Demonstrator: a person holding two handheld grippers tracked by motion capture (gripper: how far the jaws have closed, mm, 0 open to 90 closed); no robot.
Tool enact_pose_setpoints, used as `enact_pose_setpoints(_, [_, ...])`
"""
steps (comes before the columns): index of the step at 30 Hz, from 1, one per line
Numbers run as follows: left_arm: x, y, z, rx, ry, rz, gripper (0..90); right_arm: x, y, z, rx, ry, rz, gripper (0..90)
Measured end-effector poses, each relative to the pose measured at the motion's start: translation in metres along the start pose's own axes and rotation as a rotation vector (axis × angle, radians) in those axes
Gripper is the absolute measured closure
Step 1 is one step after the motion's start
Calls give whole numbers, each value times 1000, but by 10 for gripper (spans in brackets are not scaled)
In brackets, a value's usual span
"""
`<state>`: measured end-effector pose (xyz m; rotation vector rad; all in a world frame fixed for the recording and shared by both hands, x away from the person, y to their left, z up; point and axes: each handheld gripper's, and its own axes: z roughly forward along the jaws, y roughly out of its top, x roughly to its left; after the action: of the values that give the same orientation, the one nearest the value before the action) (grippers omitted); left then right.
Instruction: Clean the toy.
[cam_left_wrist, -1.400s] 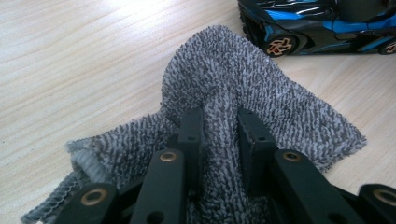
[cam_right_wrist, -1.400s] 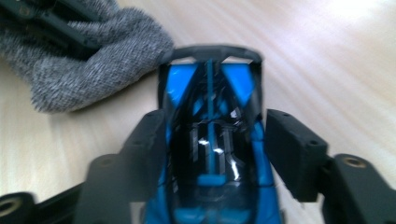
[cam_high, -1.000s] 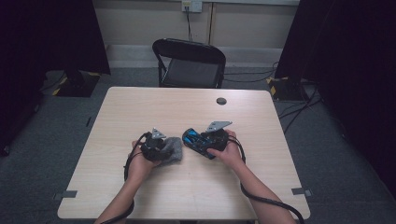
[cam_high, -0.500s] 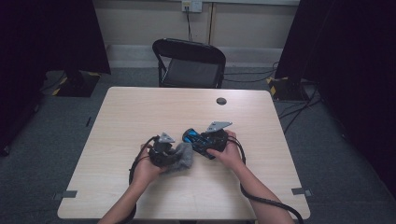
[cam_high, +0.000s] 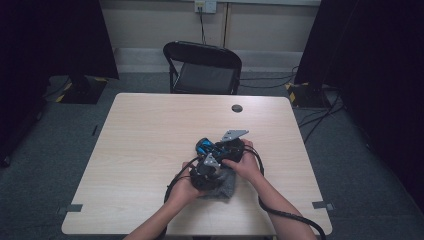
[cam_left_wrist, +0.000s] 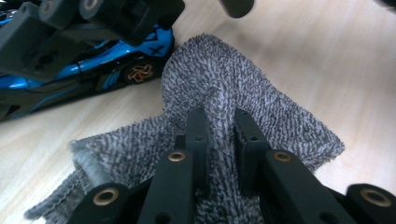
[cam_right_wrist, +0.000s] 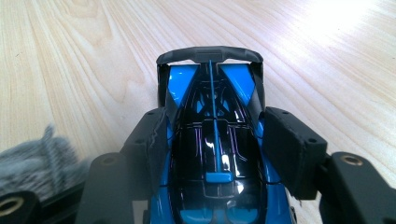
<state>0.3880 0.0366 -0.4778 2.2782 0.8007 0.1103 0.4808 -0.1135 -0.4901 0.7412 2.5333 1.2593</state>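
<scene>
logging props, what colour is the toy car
Blue and black toy car, with bronze wheels; clearest in the right gripper view.

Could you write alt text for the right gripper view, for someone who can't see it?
Two black jaws of the right gripper clamp the sides of a blue and black toy car on a pale wooden table. A grey cloth lies at lower left.

Both forearms reach in from below, hands close together. The left hand-held gripper (cam_high: 207, 172) has its jaws pinched nearly together; the right hand-held gripper (cam_high: 220, 150), just beyond it, has jaws spread wider, clamped.
</scene>
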Motion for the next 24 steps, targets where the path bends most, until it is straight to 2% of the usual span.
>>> enact_pose_setpoints(1, [3, 1, 1, -5, -3, -27, 788, 0, 0, 0, 1, -2, -1, 414])
enact_pose_setpoints(2, [6, 1, 1, -9, 12, -39, 788, 0, 0, 0, -1, -2, -1, 414])
enact_pose_setpoints(6, [16, 0, -3, -11, 52, -54, 787, 0, -2, -1, -11, -1, 0, 415])
enact_pose_setpoints(11, [31, -3, -10, -15, 79, -90, 790, 0, -2, -1, -9, -2, -4, 417])
enact_pose_setpoints(17, [42, -6, -17, -10, 132, -95, 792, 1, -3, -1, -15, -4, -1, 416])
enact_pose_setpoints(22, [50, -8, -21, -13, 139, -116, 793, 0, -2, -1, -13, -1, -3, 417])
enact_pose_setpoints(24, [51, -8, -22, -10, 146, -111, 793, 0, -2, -1, -13, -1, -3, 418])
